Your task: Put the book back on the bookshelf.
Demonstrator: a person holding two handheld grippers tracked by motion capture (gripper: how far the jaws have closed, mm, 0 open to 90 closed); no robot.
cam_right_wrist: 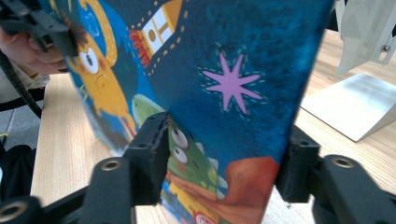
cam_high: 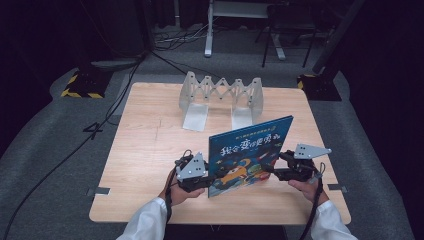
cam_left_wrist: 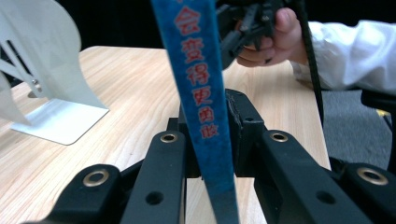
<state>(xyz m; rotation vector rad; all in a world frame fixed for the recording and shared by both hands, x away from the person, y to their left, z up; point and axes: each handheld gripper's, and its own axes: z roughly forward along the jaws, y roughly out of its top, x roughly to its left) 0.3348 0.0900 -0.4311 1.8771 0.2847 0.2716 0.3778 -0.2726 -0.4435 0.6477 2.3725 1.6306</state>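
Observation:
A blue picture book (cam_high: 250,155) with red and white lettering and a yellow cartoon figure stands upright on the wooden table (cam_high: 145,150), slightly tilted. My left gripper (cam_high: 212,175) is shut on its left edge. In the left gripper view the book's spine (cam_left_wrist: 201,93) runs up between the two pads of my left gripper (cam_left_wrist: 212,121), which press on it. My right gripper (cam_high: 271,168) is at the book's lower right edge. In the right gripper view the cover (cam_right_wrist: 224,70) passes at a slant between the wide-set jaws of my right gripper (cam_right_wrist: 224,154), one pad in front and one behind, not clamped.
A grey metal accordion book rack (cam_high: 222,97) stands at the table's far side, beyond the book, and its end plate (cam_left_wrist: 46,70) is close on the left in the left gripper view. Cables and furniture legs lie on the floor behind the table.

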